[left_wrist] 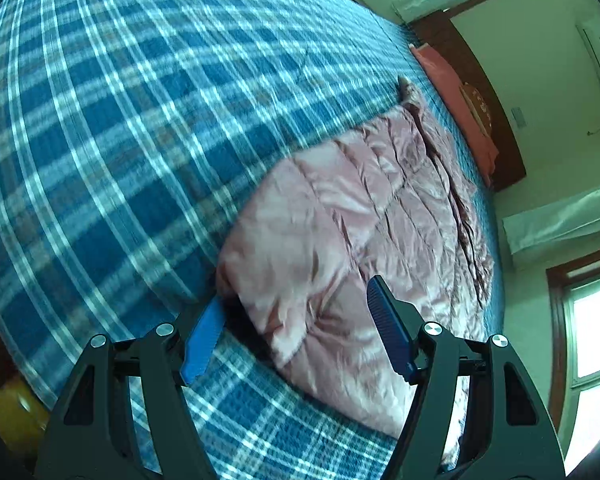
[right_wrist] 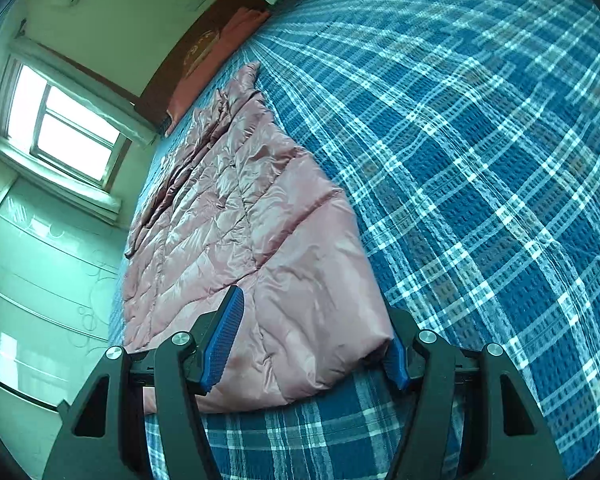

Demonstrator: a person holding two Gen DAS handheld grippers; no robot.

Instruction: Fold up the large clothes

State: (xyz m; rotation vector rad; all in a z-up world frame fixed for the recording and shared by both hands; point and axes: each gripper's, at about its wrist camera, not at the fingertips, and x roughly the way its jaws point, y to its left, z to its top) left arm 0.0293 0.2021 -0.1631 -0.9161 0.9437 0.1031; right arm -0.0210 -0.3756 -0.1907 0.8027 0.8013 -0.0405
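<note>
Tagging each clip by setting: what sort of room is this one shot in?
Most likely a home bedroom. A bed covered by a blue plaid bedspread fills both views, with a wooden headboard at its far end and a window beside it. A pink quilted jacket lies on the bed.

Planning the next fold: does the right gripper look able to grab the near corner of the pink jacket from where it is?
Probably yes. The right gripper already straddles the near corner of the jacket, one pad on top, the other at its edge. Nothing else lies on the bedspread there to block it.
</note>
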